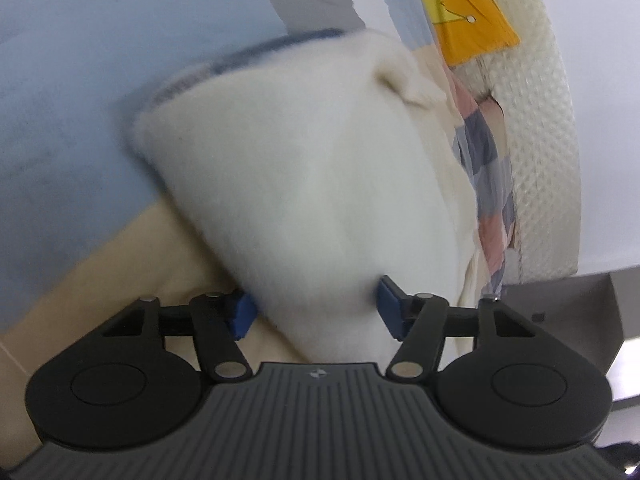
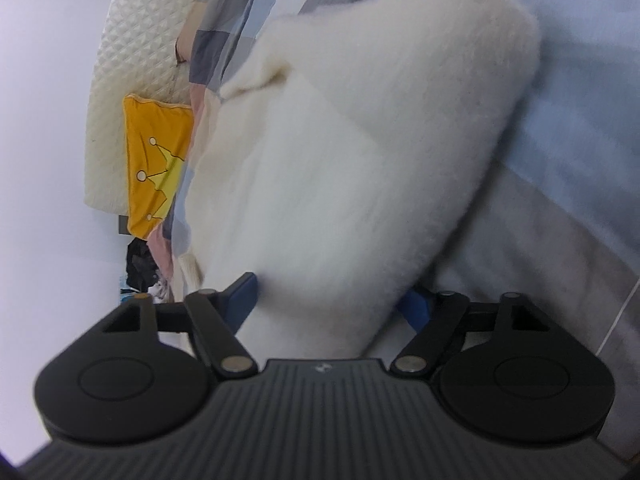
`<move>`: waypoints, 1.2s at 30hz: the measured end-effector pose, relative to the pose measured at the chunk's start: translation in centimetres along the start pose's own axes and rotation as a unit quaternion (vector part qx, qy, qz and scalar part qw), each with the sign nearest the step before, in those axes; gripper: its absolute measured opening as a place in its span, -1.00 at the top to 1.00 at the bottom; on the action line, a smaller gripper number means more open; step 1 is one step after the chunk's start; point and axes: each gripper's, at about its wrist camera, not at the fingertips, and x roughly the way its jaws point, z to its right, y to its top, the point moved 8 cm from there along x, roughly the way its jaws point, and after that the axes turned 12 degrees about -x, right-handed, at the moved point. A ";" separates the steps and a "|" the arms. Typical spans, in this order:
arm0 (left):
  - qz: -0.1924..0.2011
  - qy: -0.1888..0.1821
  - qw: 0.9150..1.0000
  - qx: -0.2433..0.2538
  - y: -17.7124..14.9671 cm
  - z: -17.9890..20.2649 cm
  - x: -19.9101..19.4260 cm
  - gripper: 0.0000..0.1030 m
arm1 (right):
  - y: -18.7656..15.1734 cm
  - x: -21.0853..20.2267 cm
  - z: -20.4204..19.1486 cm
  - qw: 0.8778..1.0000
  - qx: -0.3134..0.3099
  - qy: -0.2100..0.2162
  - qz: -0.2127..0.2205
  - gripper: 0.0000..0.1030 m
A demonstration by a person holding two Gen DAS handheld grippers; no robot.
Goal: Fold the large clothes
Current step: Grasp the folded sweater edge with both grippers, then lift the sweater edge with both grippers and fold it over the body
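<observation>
Nearest the lens, the left gripper is clamping its blue pads around a thick bunch of the fluffy white garment – it's sprawling over the blue bedsheet. The right gripper is pinching another fat bundle, orange pillow sitting behind. I'm guessing the slippery fleece could be sliding out – grips look bulky and loose, so the fold goes crooked.

garment: thick white fleecy garment lies on pale blue bed sheet | gripper fingers: one each side of its near end in both views | behind: orange cushion with yellow crown is set against cream quilted headboard, patchwork quilt beside it
</observation>
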 end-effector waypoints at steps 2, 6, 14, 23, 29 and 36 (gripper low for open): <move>0.001 -0.002 1.000 -0.009 0.3 -0.2 0.1 -0.25 | 0.1 -0.1 0.1 1.000 0.001 -0.004 0.003 -0.38; 0.011 0.003 1.000 0.001 0.5 0.2 0.4 -0.14 | 0.6 -0.3 0.2 1.000 0.008 -0.016 0.018 -0.36; 0.024 -0.002 1.000 0.006 0.8 -0.2 -0.2 0.04 | 2.6 -3.1 1.6 0.991 -0.007 -0.092 0.095 -0.37; 0.024 -0.007 1.000 -0.003 0.9 -0.5 -0.2 0.05 | 2.7 -1.6 2.0 0.997 0.017 -0.055 0.055 0.07; 0.067 -0.014 0.992 0.101 -0.2 2.8 -2.3 0.31 | 2.8 -3.2 -0.4 0.995 -0.046 -0.043 0.080 0.27; 0.077 -0.040 0.990 0.115 -0.5 4.1 -4.8 0.47 | 3.1 -5.7 -2.6 0.989 -0.102 -0.008 0.111 0.31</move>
